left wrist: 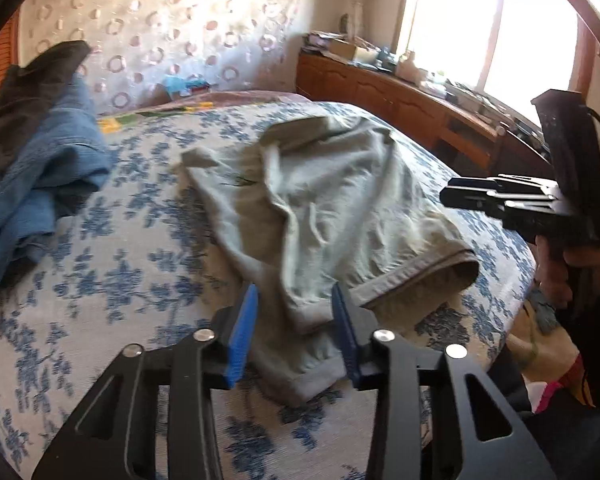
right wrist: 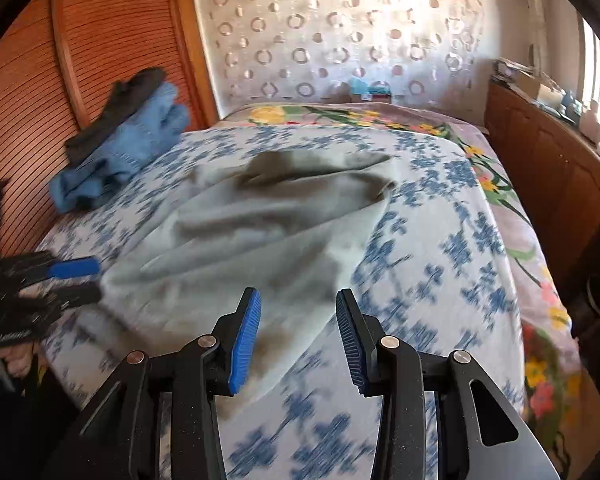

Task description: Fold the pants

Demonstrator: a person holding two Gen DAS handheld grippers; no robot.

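Left claw [left wrist: 294, 334], jaws wide, hovers over the grey pants' [left wrist: 340, 208] cuff on the bed [left wrist: 100, 320]; right claw [right wrist: 298, 336] wide too. Gripping the cuffs likely comes next.

The pants [left wrist: 324, 216] are light grey-green sweats, all rumpled and loosely bunched in the middle of the bed [left wrist: 100, 320], cuffed leg ends pointing toward the near edge.
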